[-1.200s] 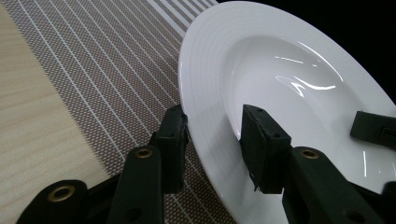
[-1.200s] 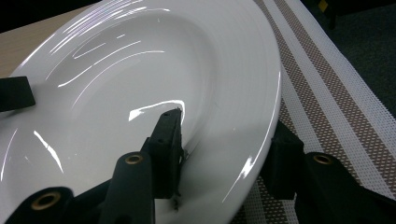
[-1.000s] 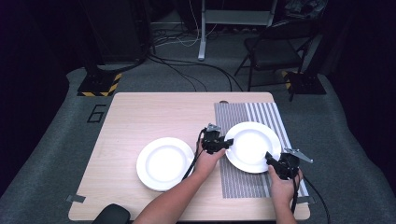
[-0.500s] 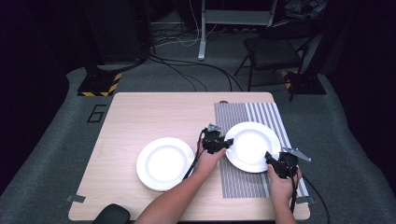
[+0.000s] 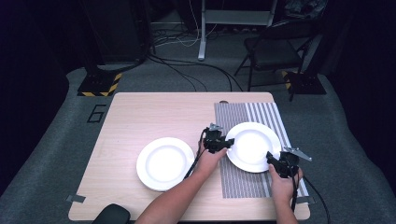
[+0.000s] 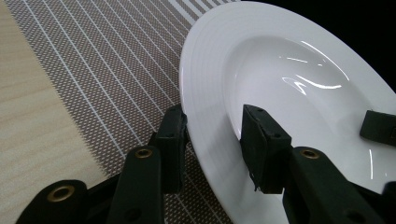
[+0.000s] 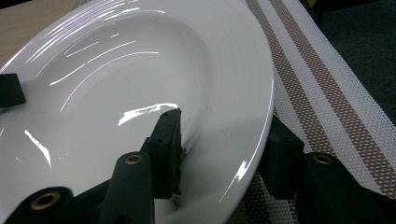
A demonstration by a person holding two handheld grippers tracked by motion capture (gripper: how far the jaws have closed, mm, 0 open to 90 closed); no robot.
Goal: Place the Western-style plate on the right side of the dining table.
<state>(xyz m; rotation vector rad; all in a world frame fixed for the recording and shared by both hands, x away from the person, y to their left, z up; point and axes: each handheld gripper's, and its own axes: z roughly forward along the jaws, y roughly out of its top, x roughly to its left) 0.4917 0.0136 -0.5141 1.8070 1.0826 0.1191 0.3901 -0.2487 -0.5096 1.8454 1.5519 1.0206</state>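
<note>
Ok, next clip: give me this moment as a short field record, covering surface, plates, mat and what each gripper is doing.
surface: wooden table
mat: striped mat on the table's right part
plate on mat: white plate, gripped on two sides
second plate: white plate on bare wood, untouched
left gripper: jaws straddle the mat plate's left rim
right gripper: jaws straddle the same plate's near right rim
plate contents: both empty

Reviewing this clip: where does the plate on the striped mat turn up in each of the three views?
High view: the plate on the mat lies right of centre, between the left gripper and the right gripper.
Left gripper view: the plate on the mat takes up the right side, its rim between the jaws.
Right gripper view: it spans the left and centre, rim between the jaws.
Shared landmark: the striped mat.
</note>
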